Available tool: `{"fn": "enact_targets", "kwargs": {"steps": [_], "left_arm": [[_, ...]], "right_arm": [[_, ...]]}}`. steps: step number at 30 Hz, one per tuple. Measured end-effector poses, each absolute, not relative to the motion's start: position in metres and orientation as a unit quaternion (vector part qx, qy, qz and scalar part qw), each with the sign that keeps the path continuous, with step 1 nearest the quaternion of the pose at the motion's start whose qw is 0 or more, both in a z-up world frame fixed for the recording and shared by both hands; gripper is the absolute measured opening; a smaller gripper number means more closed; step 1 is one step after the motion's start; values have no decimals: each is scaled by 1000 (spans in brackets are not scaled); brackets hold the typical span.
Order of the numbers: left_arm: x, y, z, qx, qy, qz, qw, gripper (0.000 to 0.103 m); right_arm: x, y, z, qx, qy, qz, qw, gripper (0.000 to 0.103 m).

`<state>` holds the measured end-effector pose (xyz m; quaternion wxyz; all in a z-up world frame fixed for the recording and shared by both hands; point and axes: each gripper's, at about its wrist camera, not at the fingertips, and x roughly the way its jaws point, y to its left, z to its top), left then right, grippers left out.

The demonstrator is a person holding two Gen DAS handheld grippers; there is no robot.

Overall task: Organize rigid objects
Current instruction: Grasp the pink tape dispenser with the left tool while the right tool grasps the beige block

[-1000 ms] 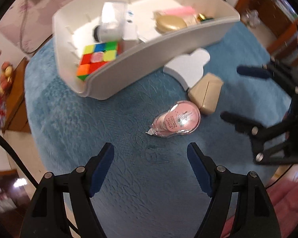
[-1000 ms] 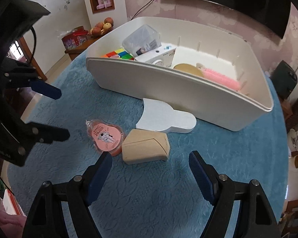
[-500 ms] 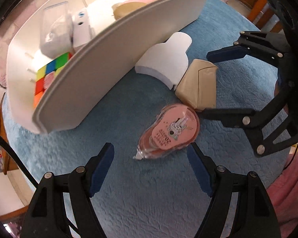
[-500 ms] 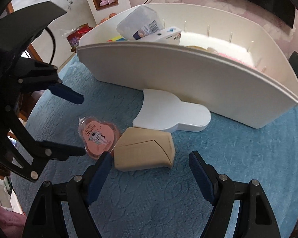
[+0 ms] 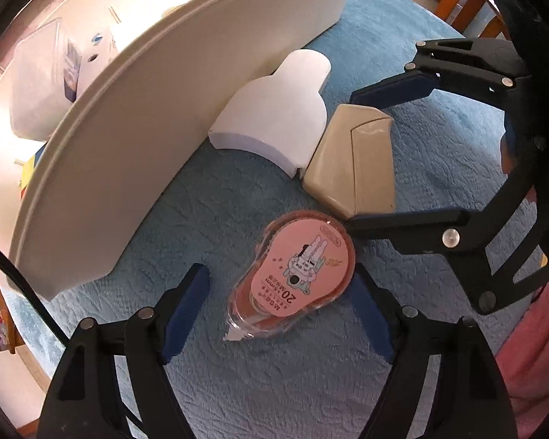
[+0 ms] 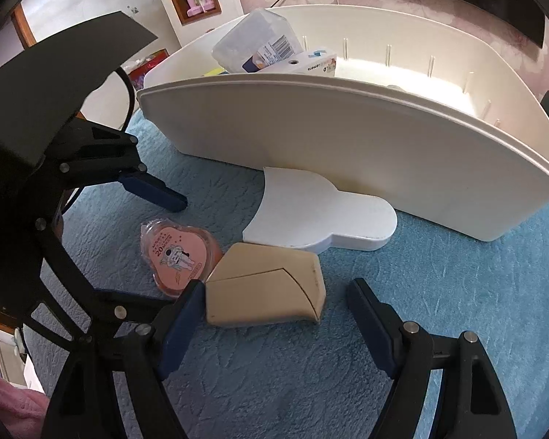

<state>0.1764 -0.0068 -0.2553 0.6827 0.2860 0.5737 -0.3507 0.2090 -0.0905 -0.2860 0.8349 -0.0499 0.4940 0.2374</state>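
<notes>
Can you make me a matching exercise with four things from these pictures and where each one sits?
Things:
1. pink correction tape
2. beige block
3. white flat piece
4. clear plastic box

Places:
A. inside the white bin
B. between the open left gripper fingers
C. on the blue cloth against the bin's outer wall
D. between the open right gripper fingers

Pairs: 1-B, 2-D, 3-C, 4-A

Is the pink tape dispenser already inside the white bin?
No, the pink tape dispenser lies on the blue cloth outside the white bin.
</notes>
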Motion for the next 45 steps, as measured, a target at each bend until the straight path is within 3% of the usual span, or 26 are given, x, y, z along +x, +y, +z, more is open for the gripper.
{"fn": "enact_targets", "kwargs": {"steps": [11, 17, 21, 35, 45], "left_arm": [[187, -37, -261, 301, 580, -348, 672, 102], [197, -38, -264, 301, 585, -343, 671, 103], [203, -31, -267, 298, 587, -340, 672, 103], [215, -41, -268, 281, 595, -323, 681, 102], [205, -42, -258, 252, 580, -304, 712, 82]], "right_arm": [[203, -101, -288, -49, 485, 247, 837, 80], [198, -110, -287, -50, 481, 249, 839, 75], [194, -107, -287, -60, 474, 262, 839, 65], [183, -134, -284, -41, 486, 227, 843, 65], [154, -172, -283, 56, 520, 142, 841, 65]]}}
